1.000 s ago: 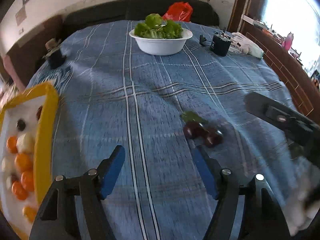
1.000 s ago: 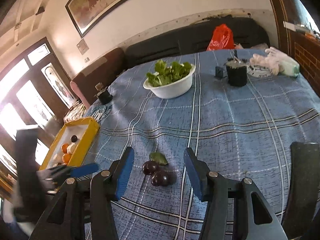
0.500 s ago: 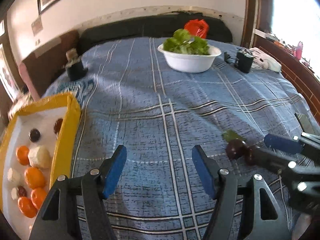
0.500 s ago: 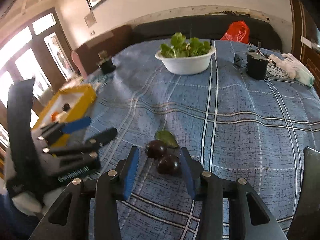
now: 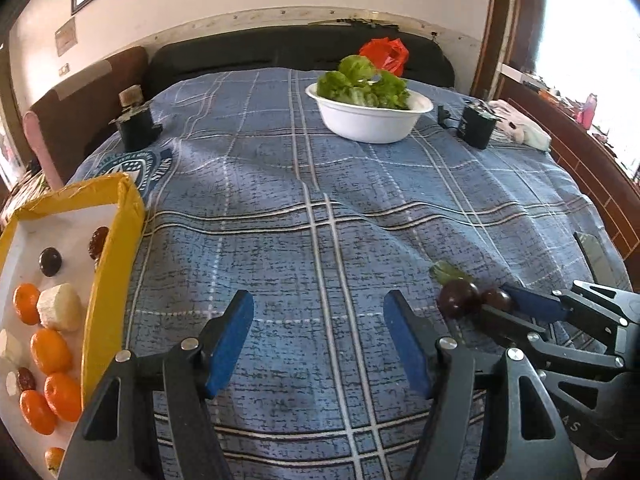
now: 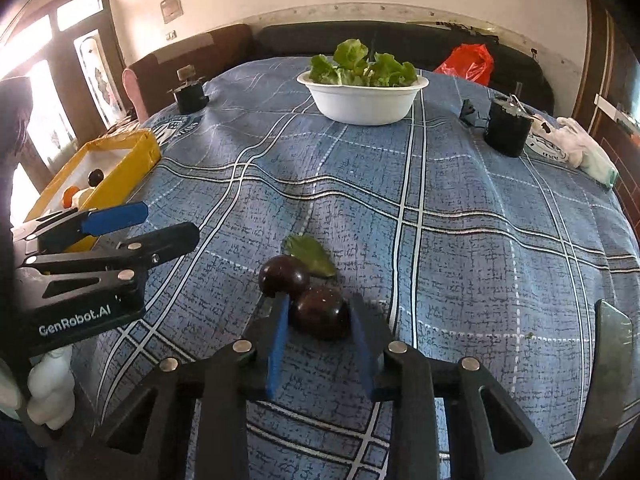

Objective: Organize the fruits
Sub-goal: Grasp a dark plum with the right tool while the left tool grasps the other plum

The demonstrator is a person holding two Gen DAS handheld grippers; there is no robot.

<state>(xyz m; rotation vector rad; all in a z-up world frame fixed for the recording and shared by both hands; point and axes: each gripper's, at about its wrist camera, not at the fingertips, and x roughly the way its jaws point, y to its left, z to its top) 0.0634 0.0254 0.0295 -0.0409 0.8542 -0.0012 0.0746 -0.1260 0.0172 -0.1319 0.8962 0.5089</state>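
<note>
Two dark plums lie with a green leaf [image 6: 310,254] on the blue plaid cloth. My right gripper [image 6: 318,300] is shut on the nearer plum [image 6: 320,316], a blue pad pressed against each side; the plum rests on the cloth. The other plum [image 6: 283,276] touches it on the far left. The left wrist view shows the same pair [image 5: 458,300] at the right, by the right gripper's tips. My left gripper [image 5: 319,304] stands open over bare cloth, nothing between its pads. At the left sits a yellow-rimmed tray [image 5: 116,240] holding oranges, dark fruits and white pieces.
A white bowl of lettuce [image 5: 370,116] stands at the far middle. Black pots [image 5: 478,126] [image 5: 136,126] stand at the far right and far left, with a white cloth [image 5: 520,128] and a red bag [image 5: 384,54] behind. A dark sofa lines the back.
My right gripper came down around the nearer plum and its jaws closed onto it. The left gripper shifted a little at first, then held still and open.
</note>
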